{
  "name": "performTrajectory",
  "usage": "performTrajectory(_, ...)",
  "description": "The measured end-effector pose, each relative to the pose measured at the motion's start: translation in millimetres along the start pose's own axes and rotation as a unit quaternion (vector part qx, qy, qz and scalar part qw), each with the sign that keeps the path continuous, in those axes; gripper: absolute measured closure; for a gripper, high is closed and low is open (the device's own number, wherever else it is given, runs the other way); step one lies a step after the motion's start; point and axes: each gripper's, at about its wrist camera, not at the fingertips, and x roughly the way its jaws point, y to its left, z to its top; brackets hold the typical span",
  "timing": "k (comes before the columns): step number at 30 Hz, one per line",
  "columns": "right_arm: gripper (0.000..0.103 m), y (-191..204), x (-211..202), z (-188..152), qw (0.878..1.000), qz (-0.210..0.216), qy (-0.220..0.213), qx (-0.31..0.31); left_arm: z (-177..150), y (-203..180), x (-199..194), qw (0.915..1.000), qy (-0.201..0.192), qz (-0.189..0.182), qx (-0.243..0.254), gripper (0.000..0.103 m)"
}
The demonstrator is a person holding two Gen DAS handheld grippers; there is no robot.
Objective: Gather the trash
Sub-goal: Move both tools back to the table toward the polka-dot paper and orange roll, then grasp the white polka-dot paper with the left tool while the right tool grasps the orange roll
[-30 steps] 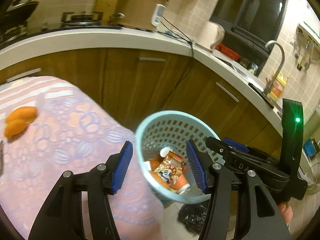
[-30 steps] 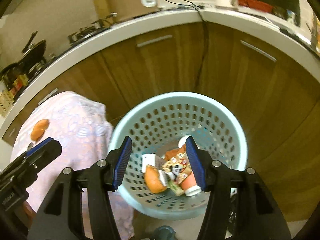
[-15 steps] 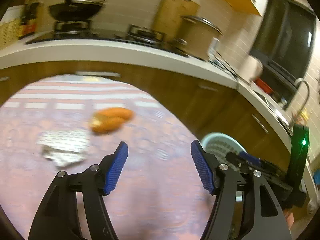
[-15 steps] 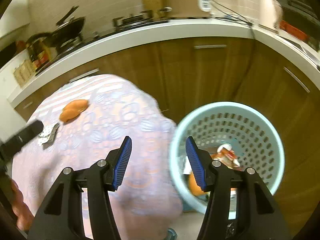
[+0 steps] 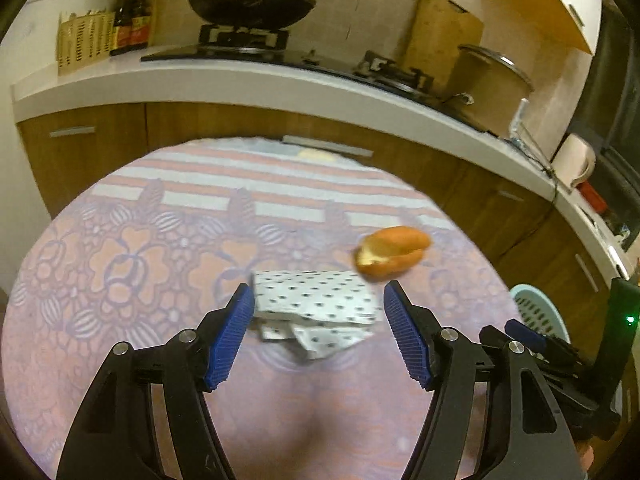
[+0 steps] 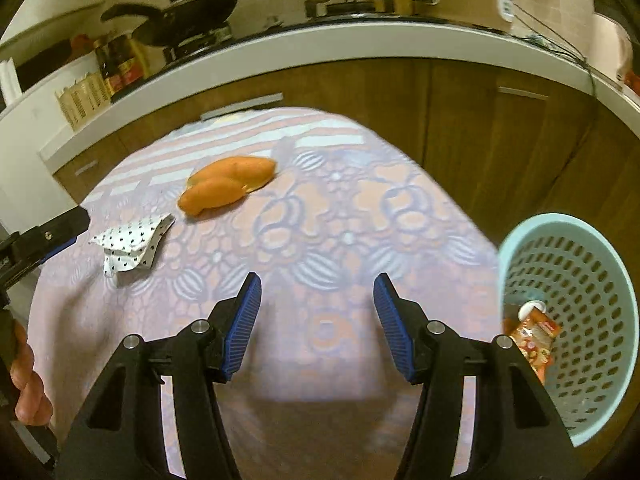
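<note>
The easy slip here is a thin catch. The spotted wrapper (image 5: 316,304) lies crumpled and nearly flat on the patterned cloth of the tabletop (image 5: 120,264), and if the left tool (image 5: 318,332) closes while hanging too high it may pinch only a loose flap, or bunch the cloth up along with the paper. A flap grip could let go on the way over, and the wrapper would drop to the floor short of the basket (image 6: 576,320). The orange bread roll (image 5: 394,252) sits just beyond the wrapper on its right, close enough that a wide sweep could nudge it.

The left tool has its blue pads spread wide and holds nothing; the wrapper lies between them in its own view, though the picture is soft with motion and I cannot tell whether the pads touch the paper or the cloth yet. The right tool (image 6: 316,324) is likewise spread apart and empty, poised over bare cloth near the right edge of the tabletop.

The pale blue basket stands off the right edge, lower than the tabletop, with a printed packet and other rubbish already inside. Wrapper and roll (image 6: 228,188) remain on the tabletop, left and far of the right tool.
</note>
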Motion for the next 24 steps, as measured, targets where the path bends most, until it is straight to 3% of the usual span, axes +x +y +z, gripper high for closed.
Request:
performTrajectory(5, 0.041, 11.1, 5.9, -0.8, 0.999, -0.022, 0.001, -0.025, -1.0, 4.6, 23.8, 0.9997, 0.02, -0.004, 0.01, 0.031)
performTrajectory(11, 0.04, 12.8, 12.7, -1.8, 0.999, -0.03, 0.013, -0.032, -7.0, -4.1, 56.9, 0.9972, 0.055, 0.027, 0.044, 0.036)
performTrajectory(14, 0.04, 16.6, 16.1, -1.7, 0.998, -0.039, 0.018, -0.042, -8.9, -12.1, 58.7, 0.9956, 0.054, 0.038, 0.067, 0.049)
performTrajectory(15, 0.04, 18.4, 16.4, -1.5, 0.998, -0.042, 0.018, -0.045, -10.0, -14.2, 58.7, 0.9949, 0.052, 0.042, 0.075, 0.059)
performTrajectory(19, 0.04, 19.9, 15.7, -0.8, 0.998, -0.042, 0.017, -0.049, -14.4, -18.5, 52.6, 0.9949, 0.041, 0.03, 0.087, 0.084)
performTrajectory(24, 0.04, 29.0, 17.9, 16.9, 0.999, 0.005, 0.026, -0.044, -14.6, -10.8, 33.6, 0.9977, 0.002, -0.006, 0.067, 0.095)
